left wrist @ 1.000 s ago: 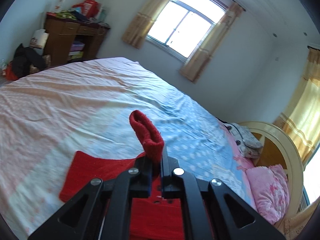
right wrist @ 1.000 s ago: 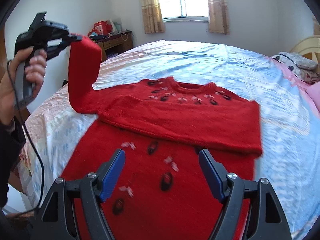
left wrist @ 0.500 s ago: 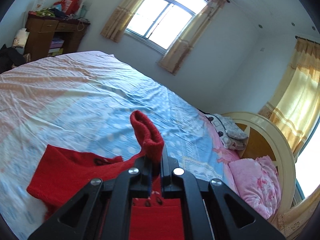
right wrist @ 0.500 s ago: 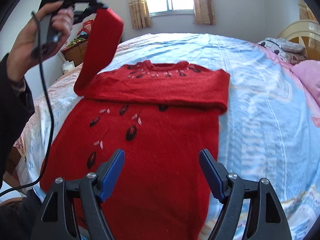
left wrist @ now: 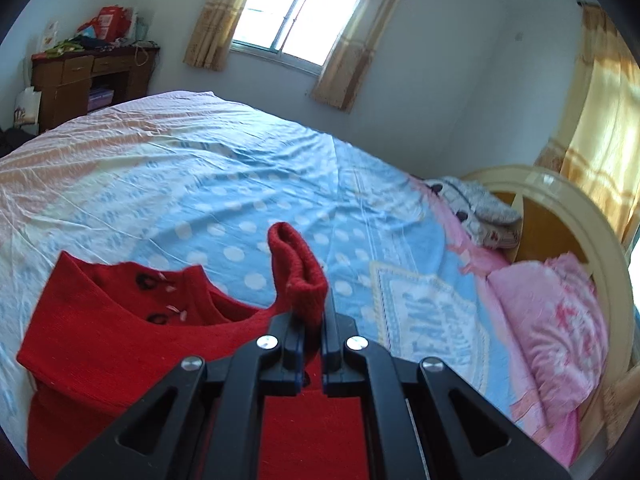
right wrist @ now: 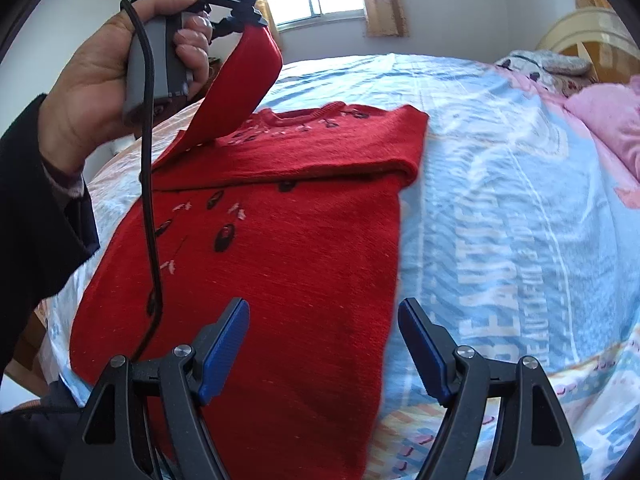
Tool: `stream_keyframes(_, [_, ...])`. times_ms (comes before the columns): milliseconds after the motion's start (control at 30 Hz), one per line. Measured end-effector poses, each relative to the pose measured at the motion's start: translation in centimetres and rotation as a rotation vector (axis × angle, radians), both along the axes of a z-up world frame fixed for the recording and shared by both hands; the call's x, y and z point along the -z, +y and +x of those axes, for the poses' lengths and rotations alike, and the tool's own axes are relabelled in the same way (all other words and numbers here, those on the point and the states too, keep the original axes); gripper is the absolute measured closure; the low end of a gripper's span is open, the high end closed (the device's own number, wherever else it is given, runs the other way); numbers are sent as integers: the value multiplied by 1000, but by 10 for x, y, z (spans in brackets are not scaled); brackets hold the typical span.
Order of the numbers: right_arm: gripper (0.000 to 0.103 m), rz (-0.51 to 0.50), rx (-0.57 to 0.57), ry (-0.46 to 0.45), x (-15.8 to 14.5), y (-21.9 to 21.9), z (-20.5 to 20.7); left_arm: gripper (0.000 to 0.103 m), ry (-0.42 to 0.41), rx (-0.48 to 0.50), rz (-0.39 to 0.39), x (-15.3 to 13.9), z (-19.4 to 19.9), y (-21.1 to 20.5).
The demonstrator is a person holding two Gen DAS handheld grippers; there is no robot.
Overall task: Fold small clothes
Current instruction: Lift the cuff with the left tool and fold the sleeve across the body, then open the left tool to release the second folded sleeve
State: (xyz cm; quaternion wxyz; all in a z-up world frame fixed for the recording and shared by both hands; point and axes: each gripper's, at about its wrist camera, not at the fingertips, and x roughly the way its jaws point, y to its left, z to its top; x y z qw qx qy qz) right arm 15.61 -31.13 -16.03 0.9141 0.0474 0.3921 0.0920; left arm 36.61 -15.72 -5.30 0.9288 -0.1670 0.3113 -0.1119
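A small red knit sweater (right wrist: 288,248) with dark and pink motifs lies on the bed, its right sleeve folded across the chest. My left gripper (left wrist: 314,320) is shut on the cuff (left wrist: 298,268) of the left sleeve (right wrist: 240,84) and holds it lifted above the sweater's left shoulder; the gripper also shows in the right wrist view (right wrist: 240,20). My right gripper (right wrist: 324,344) is open and empty, hovering over the sweater's lower right hem.
The bed has a blue, pink and white patterned sheet (left wrist: 248,184). Pink pillows (left wrist: 548,320) and a cream headboard (left wrist: 572,216) are at the right. A wooden cabinet (left wrist: 88,80) stands by the far wall, left of a window (left wrist: 296,36).
My left gripper has carried the sleeve cuff rightward over the sweater's body. My right gripper has shifted right towards the sweater's right edge and stays open.
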Motion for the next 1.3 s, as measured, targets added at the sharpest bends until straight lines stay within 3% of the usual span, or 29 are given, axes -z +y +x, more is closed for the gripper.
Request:
stream_keyframes(167, [26,28,34,-10,1,-8,-1,97,8,56,98,16,-1,-32])
stream_keyframes(433, [26,33,14,-15,9,-5,0,95,119,159,291,66,-4,-64])
stream_keyframes(533, [26,21,-2,-13,13,-3,-1,81,98,212,312,59,-22,-53])
stream_keyframes(600, [26,14,-14,-25,12,-1,-2,53,11,213,359,45,-45,-33])
stream_keyframes(633, [26,20,-18,-31,12,-2,-3,32,-36,199,378,39,-56,-18])
stream_keyframes(667, [26,26,-19,-34,11,-2,-3,21,-77,181,398,38,-64,-5])
stream_keyframes(767, [26,31,-11,-40,10,-4,-4,18,-146,68,545,41,-81,43])
stream_keyframes(833, [26,37,-2,-33,10,-5,-2,18,-110,-9,654,57,-82,79])
stream_keyframes(900, [26,59,9,-25,7,-7,1,18,-48,-75,698,70,-77,108])
stream_keyframes(1000, [26,80,21,-60,-11,-8,8,18,68,-111,637,87,-66,151])
stream_keyframes(1100, [26,129,28,-83,-34,-9,30,21,134,-113,555,94,-61,169])
stream_keyframes(1167, [26,141,35,-99,-48,-8,50,43,142,-119,467,90,-64,177])
stream_keyframes(1300, [26,115,47,-105,-63,-2,92,46,109,-47,313,83,-74,182])
